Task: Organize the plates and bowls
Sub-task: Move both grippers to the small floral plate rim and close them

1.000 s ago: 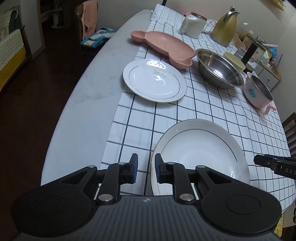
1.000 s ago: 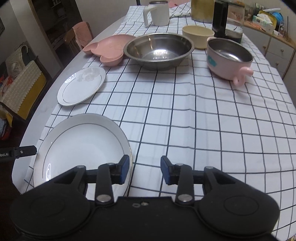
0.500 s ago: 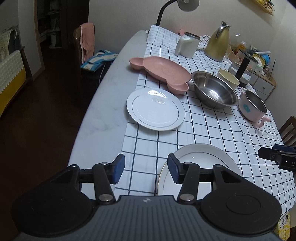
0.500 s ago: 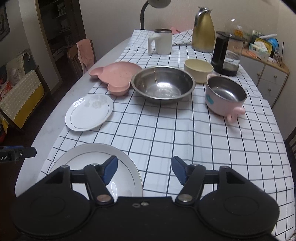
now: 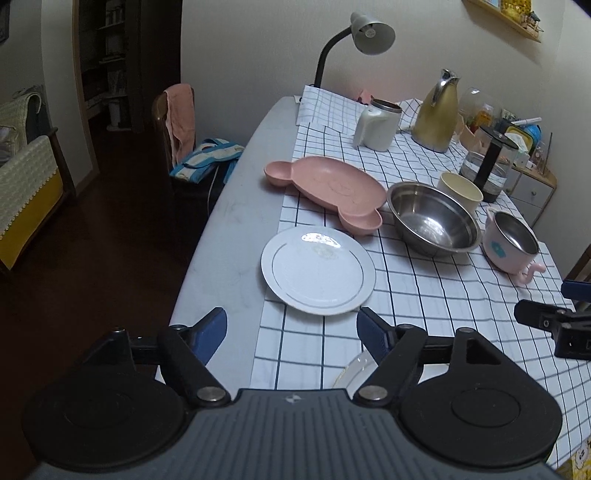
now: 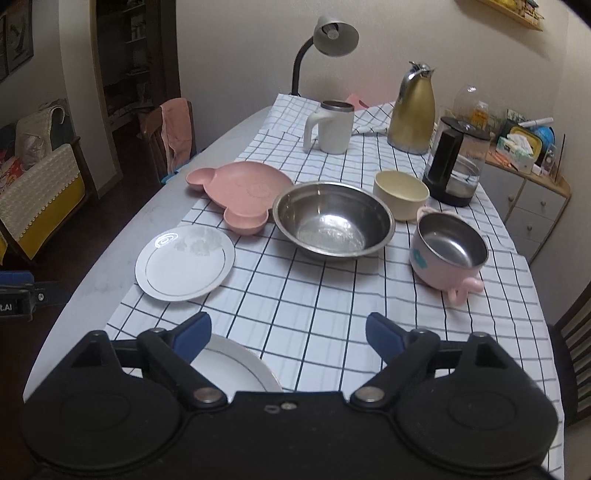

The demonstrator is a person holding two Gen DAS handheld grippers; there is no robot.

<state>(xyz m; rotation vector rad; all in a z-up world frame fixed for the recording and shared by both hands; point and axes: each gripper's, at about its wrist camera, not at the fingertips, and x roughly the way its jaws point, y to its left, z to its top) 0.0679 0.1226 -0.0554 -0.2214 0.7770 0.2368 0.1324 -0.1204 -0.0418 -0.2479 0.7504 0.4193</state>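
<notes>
Both tongs wider, raised — large plate (image 6: pixel 236 365) released.

Probably home dining room: kettle (image 6: pixel 410 110), lamp (image 6: pixel 334 35)

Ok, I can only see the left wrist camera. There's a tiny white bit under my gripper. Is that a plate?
Observer: Yes. The right wrist view shows a big white plate with a thin line round its rim, lying on the checked cloth.
Operator: Is the right gripper open? I only see its tip.
Observer: Its jaws are wide open and hold nothing.
Operator: Does the pink pot have just one handle?
Observer: No, two. The right wrist view shows a second one on its far side.
</notes>
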